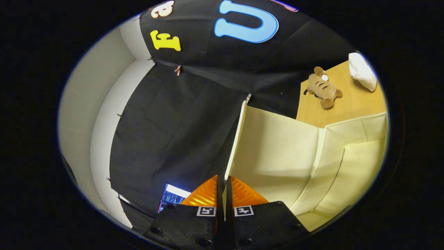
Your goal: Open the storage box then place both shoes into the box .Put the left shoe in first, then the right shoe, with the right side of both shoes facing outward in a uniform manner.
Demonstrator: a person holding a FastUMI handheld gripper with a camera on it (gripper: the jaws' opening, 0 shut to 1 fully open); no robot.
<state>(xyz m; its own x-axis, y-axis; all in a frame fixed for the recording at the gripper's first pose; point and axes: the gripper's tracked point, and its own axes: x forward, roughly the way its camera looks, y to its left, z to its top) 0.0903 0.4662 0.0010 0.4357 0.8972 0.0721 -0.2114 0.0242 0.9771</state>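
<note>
A wooden table (350,104) stands against the booth's black cloth wall (173,132). The cream storage box (347,163) stands open, and the gripper (224,189) is clamped on the edge of its lid (274,146). On the table beyond the box lie a plush toy (323,89) and a white cloth (362,71). A lit screen (171,197) sits left of the fingers.

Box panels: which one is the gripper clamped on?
The gripper is shut on the thin upright lid edge, not the folded side walls further off.

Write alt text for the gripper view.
The gripper has its jaws shut on the edge of the cream storage box lid, swung up. Beyond it, a plush toy and a white pillow lie on a wooden table.
</note>
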